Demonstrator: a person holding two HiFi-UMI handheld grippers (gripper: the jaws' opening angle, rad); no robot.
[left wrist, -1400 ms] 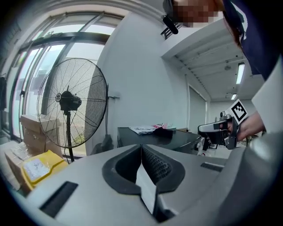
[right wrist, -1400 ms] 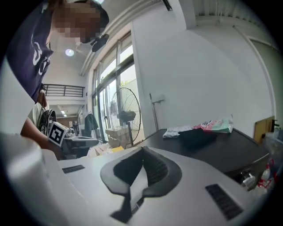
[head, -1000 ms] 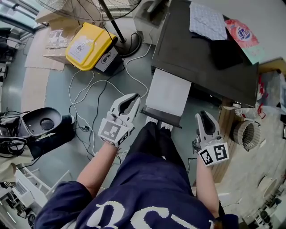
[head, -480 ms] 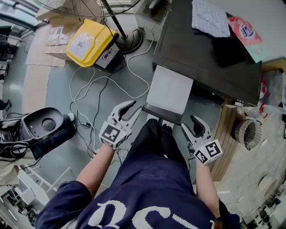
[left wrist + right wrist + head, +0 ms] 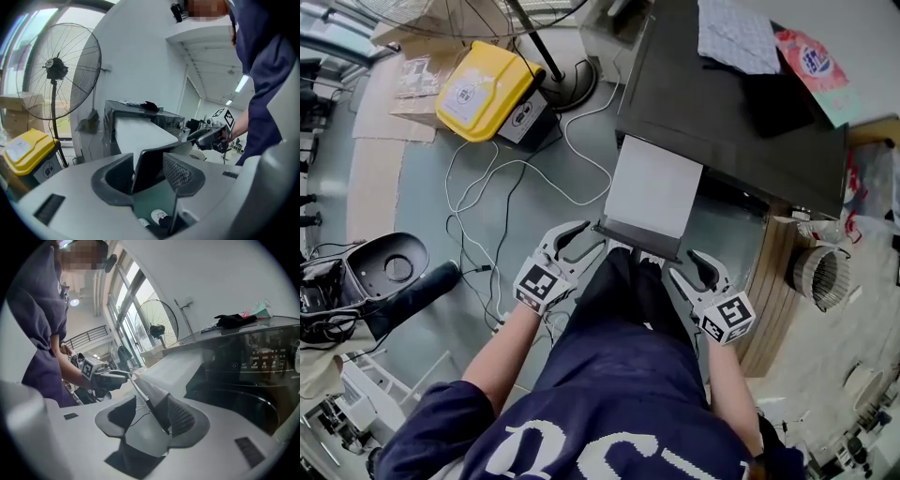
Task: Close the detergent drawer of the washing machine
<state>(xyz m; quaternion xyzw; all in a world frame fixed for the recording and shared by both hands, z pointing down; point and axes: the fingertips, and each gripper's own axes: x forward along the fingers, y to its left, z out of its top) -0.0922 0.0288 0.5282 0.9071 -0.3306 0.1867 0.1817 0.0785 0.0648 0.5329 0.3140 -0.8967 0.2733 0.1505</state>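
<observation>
The dark washing machine [image 5: 731, 112] has its white detergent drawer [image 5: 654, 187] pulled far out, ending in a dark front panel [image 5: 639, 240]. My left gripper [image 5: 583, 236] is at the panel's left corner. Its jaws have just been opening and now stand wide apart, with the panel's edge [image 5: 149, 168] between them, untouched by the pads. My right gripper [image 5: 686, 262] is at the right corner. Its jaws have also just been opening, and the panel's edge [image 5: 154, 406] runs between them with a gap on each side. The left gripper view shows the right gripper [image 5: 211, 138] across the drawer.
A yellow box [image 5: 483, 94], a standing fan's base [image 5: 567, 89] and loose cables [image 5: 487, 202] lie on the floor to the left. A black appliance [image 5: 380, 281] sits further left. Cloth [image 5: 736, 37] and a detergent packet [image 5: 811, 61] rest on the machine's top.
Both grippers have come down and inward to the drawer's front corners. Their jaws, nearly shut a second ago, now stand wide apart around the panel's edge.
</observation>
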